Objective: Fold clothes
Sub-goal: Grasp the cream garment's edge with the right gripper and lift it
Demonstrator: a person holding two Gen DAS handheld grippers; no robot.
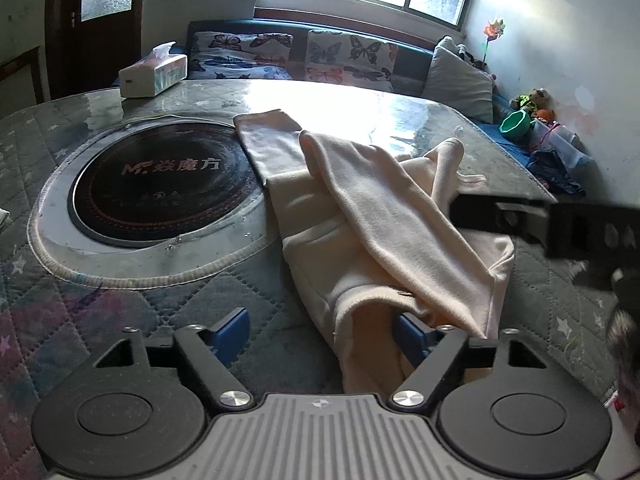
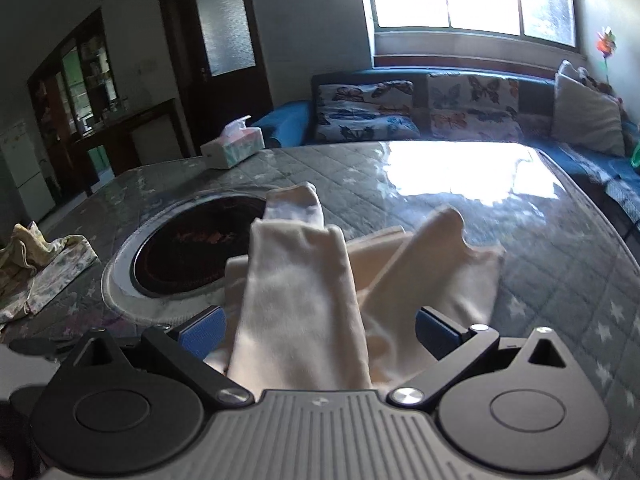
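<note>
A cream garment (image 1: 360, 216) lies rumpled on the quilted table (image 1: 120, 312), its long sleeves or legs stretching toward the far side. My left gripper (image 1: 320, 332) is open at its near edge; the cloth drapes over the right blue pad (image 1: 412, 338), the left pad (image 1: 232, 330) is bare. My right gripper (image 2: 320, 330) is open, with the same garment (image 2: 304, 296) bunched between its blue pads (image 2: 202, 332). The right gripper's black body (image 1: 552, 224) shows at the right of the left wrist view.
A round black hotplate (image 1: 160, 192) is set into the table left of the garment. A tissue box (image 1: 154, 76) stands at the far left edge. A floral cloth (image 2: 36, 272) lies at the table's left. A sofa with butterfly cushions (image 2: 420, 112) is behind.
</note>
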